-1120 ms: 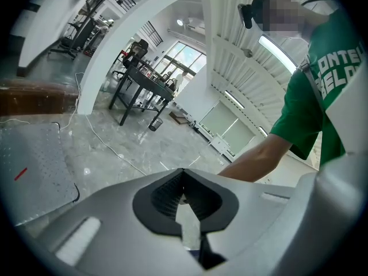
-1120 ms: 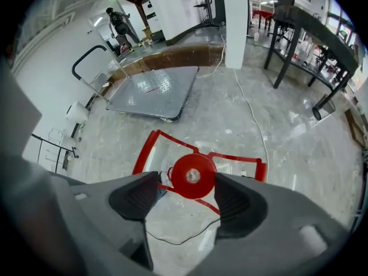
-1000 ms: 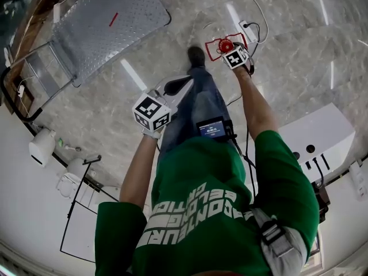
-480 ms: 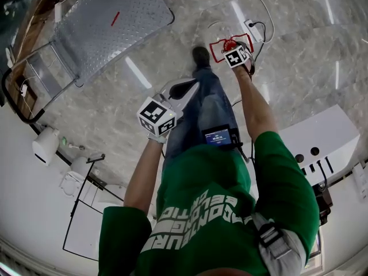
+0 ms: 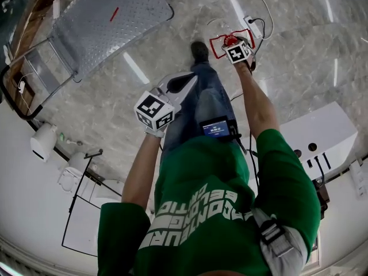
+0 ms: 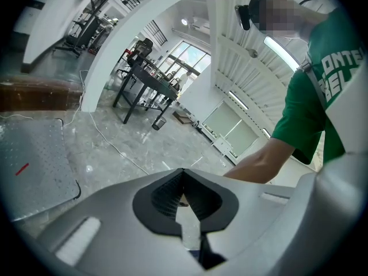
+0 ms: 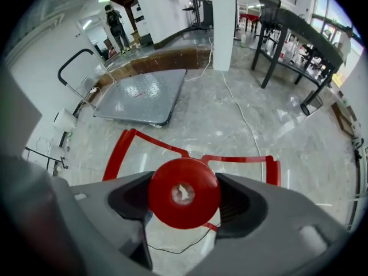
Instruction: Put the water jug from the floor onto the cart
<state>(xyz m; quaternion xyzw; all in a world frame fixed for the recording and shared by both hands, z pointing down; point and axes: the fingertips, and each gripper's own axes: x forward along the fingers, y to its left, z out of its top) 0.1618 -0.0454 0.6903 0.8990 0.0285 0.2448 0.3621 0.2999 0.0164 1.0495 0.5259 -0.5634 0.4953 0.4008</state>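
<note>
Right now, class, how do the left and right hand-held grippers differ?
The right hand-held gripper is clamped on the round red cap of the clear water jug; the left hand-held gripper is shut on nothing. The right reaches farther forward; the left is beside the person's jeans leg. Both are grey.

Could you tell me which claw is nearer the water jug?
Right. The right claw grips the water jug by its red cap; the left claw, shut, is apart beside the person's leg.
</note>
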